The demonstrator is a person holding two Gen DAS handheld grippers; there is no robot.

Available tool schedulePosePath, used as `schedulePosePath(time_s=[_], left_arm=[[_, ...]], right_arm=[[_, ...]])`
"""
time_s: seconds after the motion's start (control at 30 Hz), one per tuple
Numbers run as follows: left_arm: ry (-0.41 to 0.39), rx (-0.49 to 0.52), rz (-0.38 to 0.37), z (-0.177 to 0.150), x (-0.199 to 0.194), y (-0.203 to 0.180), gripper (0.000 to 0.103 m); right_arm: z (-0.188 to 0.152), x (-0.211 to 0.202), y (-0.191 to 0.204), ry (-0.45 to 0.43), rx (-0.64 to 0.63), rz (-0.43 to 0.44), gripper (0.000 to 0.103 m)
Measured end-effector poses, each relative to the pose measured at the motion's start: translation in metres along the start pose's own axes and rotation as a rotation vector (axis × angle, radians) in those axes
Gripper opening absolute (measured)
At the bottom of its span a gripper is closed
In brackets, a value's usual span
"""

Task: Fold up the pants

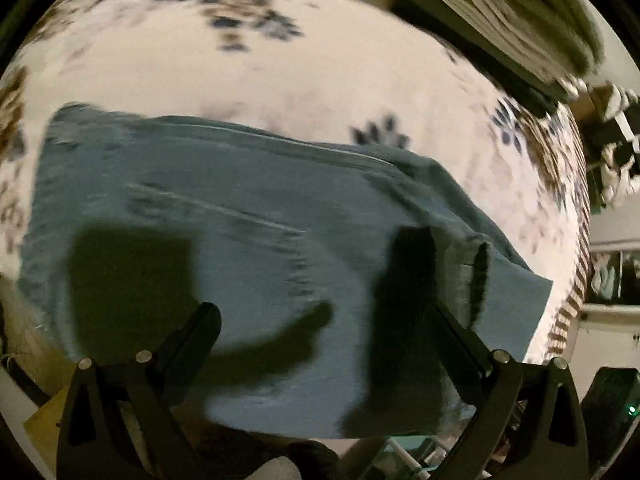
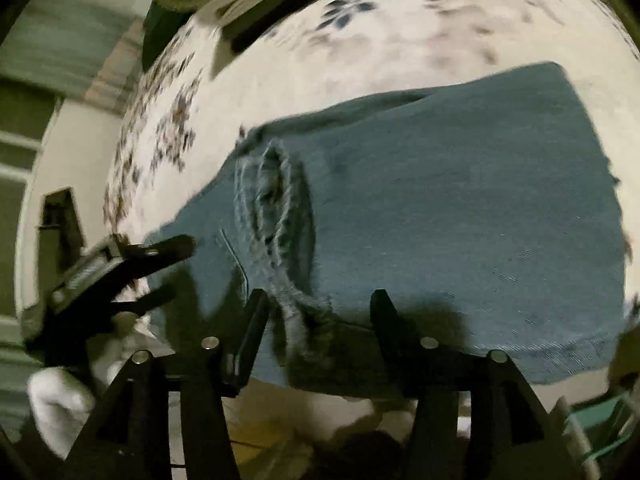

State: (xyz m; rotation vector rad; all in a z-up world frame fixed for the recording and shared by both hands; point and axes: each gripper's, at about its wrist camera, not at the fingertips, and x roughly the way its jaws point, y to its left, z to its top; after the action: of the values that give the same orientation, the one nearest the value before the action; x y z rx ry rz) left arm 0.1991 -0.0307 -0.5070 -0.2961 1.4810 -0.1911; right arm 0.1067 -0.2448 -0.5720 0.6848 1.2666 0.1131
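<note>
Blue jeans [image 1: 248, 216] lie folded flat on a white floral bedsheet [image 1: 280, 72]. In the left wrist view my left gripper [image 1: 323, 308] hangs just above the near part of the denim, fingers spread wide with nothing between them. The frayed hem [image 1: 478, 276] curls up to the right of it. In the right wrist view my right gripper [image 2: 320, 296] stands open over the jeans [image 2: 460, 200]. The frayed hem [image 2: 280, 216] runs down into the gap between its fingers, and neither pad presses on it. The left gripper [image 2: 170, 270] shows at the left edge, open, beside a white-gloved hand [image 2: 52, 400].
A stack of folded bedding [image 1: 500, 20] sits at the far right corner of the bed. The bed's edge [image 1: 576, 240] drops off to the right, with furniture beyond. A yellow object [image 1: 44, 420] lies below the near edge at the left.
</note>
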Motion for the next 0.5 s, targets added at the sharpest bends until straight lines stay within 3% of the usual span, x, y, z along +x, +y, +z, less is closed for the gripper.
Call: schedulePosePath(time_s=[0.1, 0.2, 0.3, 0.37, 0.4, 0.43, 0.47, 0.5], left_arm=[[0.004, 0.012, -0.003, 0.002, 0.008, -0.012, 0.103], [0.006, 0.026, 0.014, 0.003, 0.018, -0.018, 0.103], [0.009, 0.051, 0.087, 0.003, 0.038, -0.025, 0.103], [-0.001, 0.07, 0.138, 0.001, 0.05, -0.028, 0.085], [-0.014, 0.088, 0.165, -0.001, 0.052, -0.03, 0.082], [-0.032, 0.107, 0.176, -0.004, 0.051, -0.032, 0.071], [-0.053, 0.129, 0.171, -0.007, 0.049, -0.034, 0.037], [-0.062, 0.152, 0.113, -0.011, 0.045, -0.036, 0.016]], right_arm=[[0.004, -0.016, -0.01, -0.019, 0.047, 0.028, 0.061], [0.004, -0.025, -0.021, -0.037, 0.067, -0.015, 0.061], [0.006, -0.02, -0.038, -0.022, 0.101, -0.136, 0.061], [0.01, -0.016, -0.047, -0.012, 0.121, -0.244, 0.061], [0.013, -0.015, -0.051, -0.005, 0.131, -0.295, 0.061], [0.016, -0.014, -0.055, 0.0, 0.143, -0.335, 0.061], [0.019, -0.014, -0.057, 0.002, 0.149, -0.358, 0.061], [0.021, -0.015, -0.059, 0.003, 0.151, -0.381, 0.061]])
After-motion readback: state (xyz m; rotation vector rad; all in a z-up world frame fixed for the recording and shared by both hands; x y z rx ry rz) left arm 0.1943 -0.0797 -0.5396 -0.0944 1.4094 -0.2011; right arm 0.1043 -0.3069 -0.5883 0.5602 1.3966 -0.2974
